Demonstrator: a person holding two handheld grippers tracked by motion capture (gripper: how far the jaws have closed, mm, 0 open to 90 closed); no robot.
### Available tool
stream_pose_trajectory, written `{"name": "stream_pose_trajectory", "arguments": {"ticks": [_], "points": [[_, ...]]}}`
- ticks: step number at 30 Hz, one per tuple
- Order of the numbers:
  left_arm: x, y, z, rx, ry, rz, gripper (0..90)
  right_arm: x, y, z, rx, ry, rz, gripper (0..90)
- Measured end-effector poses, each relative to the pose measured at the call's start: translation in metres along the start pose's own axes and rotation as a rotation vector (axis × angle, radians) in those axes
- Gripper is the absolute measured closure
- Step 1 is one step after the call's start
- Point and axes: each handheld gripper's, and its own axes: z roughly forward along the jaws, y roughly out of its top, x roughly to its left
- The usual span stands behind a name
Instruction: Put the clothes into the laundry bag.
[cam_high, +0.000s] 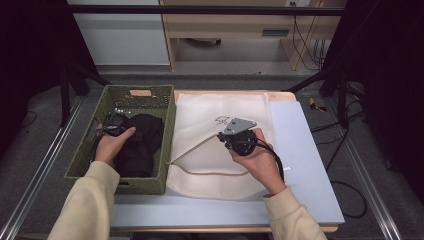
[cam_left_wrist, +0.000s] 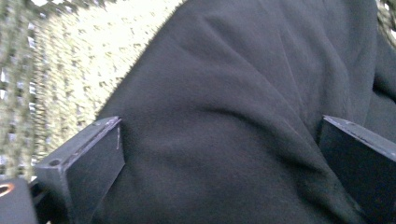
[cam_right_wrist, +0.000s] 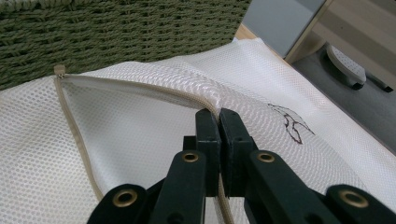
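Note:
A black garment (cam_high: 140, 145) lies bunched inside a green woven basket (cam_high: 125, 91) at the left of the table. My left gripper (cam_high: 114, 122) is down in the basket over it. Its jaws stand wide apart, open (cam_left_wrist: 219, 135), with a fold of the black garment (cam_left_wrist: 233, 93) bulging between them. A white mesh laundry bag (cam_high: 200, 115) lies flat beside the basket. My right gripper (cam_high: 222, 136) is shut (cam_right_wrist: 219, 114) on the upper zipper edge (cam_right_wrist: 140, 88) of the bag (cam_right_wrist: 116, 140) and holds it lifted, so the mouth gapes toward the basket (cam_right_wrist: 116, 32).
The bag rests on a pale blue mat (cam_high: 300, 165) over the wooden tabletop. Black frame poles (cam_high: 65, 80) stand at both sides. Behind the table is a wooden shelf unit (cam_high: 225, 30), and cables (cam_high: 345, 150) trail on the floor at the right.

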Motion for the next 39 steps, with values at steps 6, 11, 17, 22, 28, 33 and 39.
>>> {"name": "stream_pose_trajectory", "arguments": {"ticks": [6, 11, 17, 22, 28, 33, 39], "points": [[-0.006, -0.002, 0.003, 0.032, -0.064, 0.038, 4.6, 0.0, 0.0, 0.0, 0.001, 0.0, 0.003, 87.6], [-0.013, -0.001, 0.003, 0.033, -0.102, 0.08, 5.4, 0.0, 0.001, 0.0, 0.0, -0.001, 0.001, 87.6], [-0.019, -0.001, 0.005, 0.034, -0.118, 0.112, 3.5, 0.0, 0.001, 0.0, 0.002, -0.001, 0.005, 87.5], [-0.024, -0.002, 0.009, 0.049, -0.096, 0.168, 0.0, 0.002, 0.001, 0.001, 0.006, -0.002, 0.001, 87.5], [-0.029, -0.004, 0.013, 0.067, -0.028, 0.216, 0.0, 0.002, 0.001, 0.0, 0.009, -0.002, -0.003, 87.4], [-0.029, -0.005, 0.015, 0.086, -0.001, 0.219, 0.0, 0.003, 0.002, 0.0, 0.011, -0.002, -0.005, 87.4], [-0.03, -0.004, 0.015, 0.102, 0.042, 0.212, 6.1, 0.003, 0.002, -0.001, 0.01, -0.003, -0.007, 87.4]]}}
